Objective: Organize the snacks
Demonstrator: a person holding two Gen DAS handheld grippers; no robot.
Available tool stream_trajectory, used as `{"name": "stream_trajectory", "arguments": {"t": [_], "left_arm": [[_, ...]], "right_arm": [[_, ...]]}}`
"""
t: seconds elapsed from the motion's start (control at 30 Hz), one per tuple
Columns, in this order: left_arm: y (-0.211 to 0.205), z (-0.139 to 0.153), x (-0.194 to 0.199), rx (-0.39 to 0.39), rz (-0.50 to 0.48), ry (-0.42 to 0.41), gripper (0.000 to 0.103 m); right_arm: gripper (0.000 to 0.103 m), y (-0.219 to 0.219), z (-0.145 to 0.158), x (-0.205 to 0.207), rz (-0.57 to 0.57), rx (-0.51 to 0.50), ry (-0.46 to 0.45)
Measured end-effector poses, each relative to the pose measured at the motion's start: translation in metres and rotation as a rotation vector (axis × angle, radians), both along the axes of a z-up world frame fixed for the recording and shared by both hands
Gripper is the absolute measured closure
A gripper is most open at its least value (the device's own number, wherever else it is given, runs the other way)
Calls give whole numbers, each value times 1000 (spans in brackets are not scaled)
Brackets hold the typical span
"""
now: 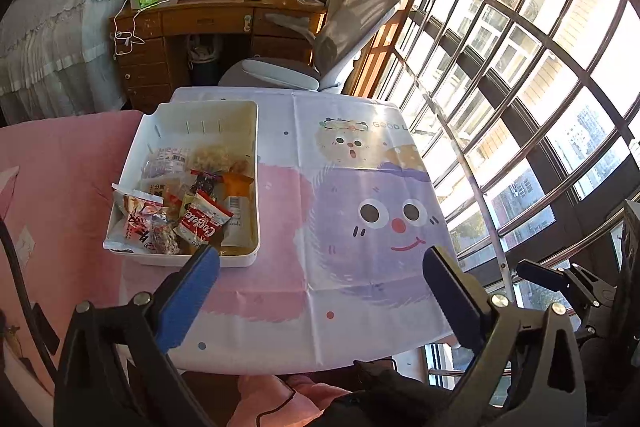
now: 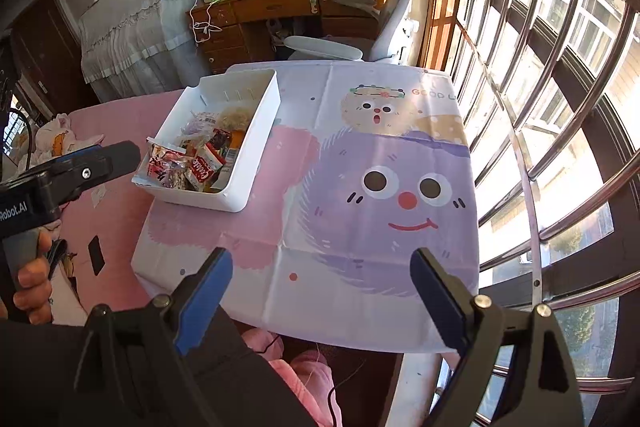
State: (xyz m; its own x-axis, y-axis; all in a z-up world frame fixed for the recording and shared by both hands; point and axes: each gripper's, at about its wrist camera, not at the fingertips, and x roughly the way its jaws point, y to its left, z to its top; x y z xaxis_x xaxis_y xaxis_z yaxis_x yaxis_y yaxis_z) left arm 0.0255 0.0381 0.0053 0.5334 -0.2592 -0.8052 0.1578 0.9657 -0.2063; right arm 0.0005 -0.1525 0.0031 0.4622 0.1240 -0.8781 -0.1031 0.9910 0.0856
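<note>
The left gripper [image 1: 320,265] is seen with its two blue fingers [image 1: 188,301] spread wide, and nothing is held between them. The right gripper [image 2: 322,267] is spread wide too, and it is empty as well. Both are held in the air above the table's near edge.

Under the fingers a cloth [image 1: 360,187] is spread over the table, and a purple fuzzy face with big eyes and a red nose is printed on it. The snacks [image 1: 188,203] are piled in a white bin [image 1: 240,261] that stands on the left part of the cloth. A red and white packet [image 1: 204,223] is seen on top of the pile near the front wall. The far half of the bin is bare.

In the right wrist view the left gripper [image 2: 120,153] is shown from the side, with a hand [image 2: 34,283] wrapped around its grey handle. That hand is not seen in the left wrist view. In the left wrist view a bit of the other gripper [image 1: 560,279] is seen at the right edge.

Farther back a grey chair [image 1: 340,35] and a wooden desk [image 1: 208,23] are seen in both views. A big window with bars [image 2: 540,87] is filled with sunlight on the right.
</note>
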Motion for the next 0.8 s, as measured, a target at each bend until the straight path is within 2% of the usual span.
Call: {"name": "stream_trajectory", "arguments": {"t": [0.1,0.23,0.37,0.5,0.8], "left_arm": [[-12,9,-4,37,-1,-21,1],[-18,13,-11,82,46,-43,0],[-20,12,-20,117,88,-77,0],[-18,12,-25,117,141,-93,0],[-26,5,-32,136,157,-89,0]], "right_arm": [[12,1,7,-7,-7,1,1],[11,-7,9,-13,-71,60,34],[9,-11,12,-19,-108,57,-17],[0,-14,11,-19,-133,56,-36],[0,-20,10,-26,-154,50,-71]]}}
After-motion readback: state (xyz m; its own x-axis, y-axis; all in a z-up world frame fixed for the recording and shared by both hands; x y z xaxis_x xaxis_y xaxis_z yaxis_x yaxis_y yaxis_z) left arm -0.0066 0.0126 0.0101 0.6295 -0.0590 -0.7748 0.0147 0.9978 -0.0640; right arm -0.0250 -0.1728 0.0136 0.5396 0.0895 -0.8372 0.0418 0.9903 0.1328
